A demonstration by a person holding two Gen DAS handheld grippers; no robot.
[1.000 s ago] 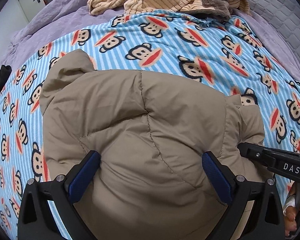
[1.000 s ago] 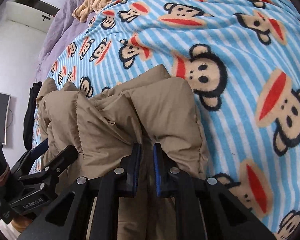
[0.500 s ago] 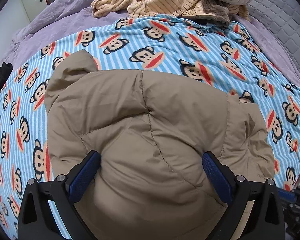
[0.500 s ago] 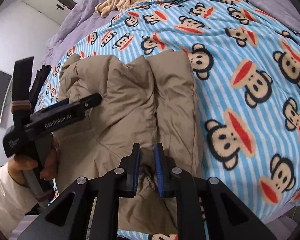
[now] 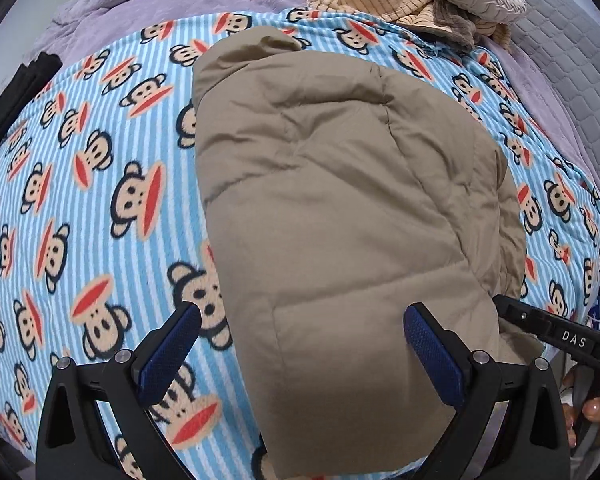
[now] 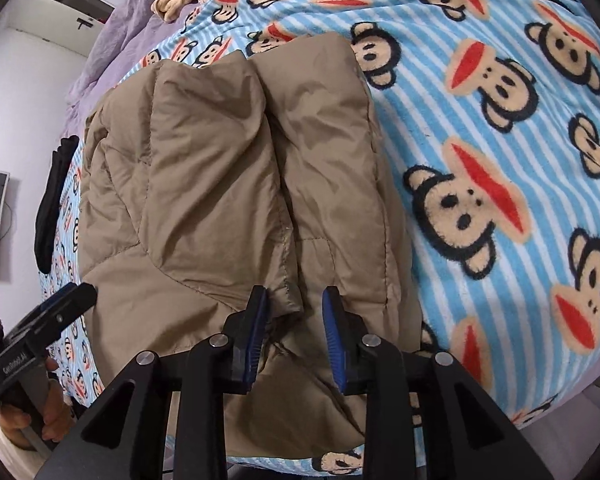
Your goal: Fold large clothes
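1. The monkey-print blanket (image 5: 100,200) covers the bed and serves as my folding surface.
2. The tan padded jacket (image 5: 340,208) lies folded on it, near the front edge, within reach.
3. My left gripper (image 5: 302,354) hovers wide open, holding nothing.
4. My right gripper (image 6: 294,334) is parted around the jacket's hem, not clamped on it.

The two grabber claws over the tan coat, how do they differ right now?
The left gripper has its jaws spread wide, spanning the folded tan coat and some of the monkey-print blanket. The right gripper has a much narrower gap and hangs over the coat's near edge, not pinching it. Both have black frames, blue ribbed pads, and are held by a hand.
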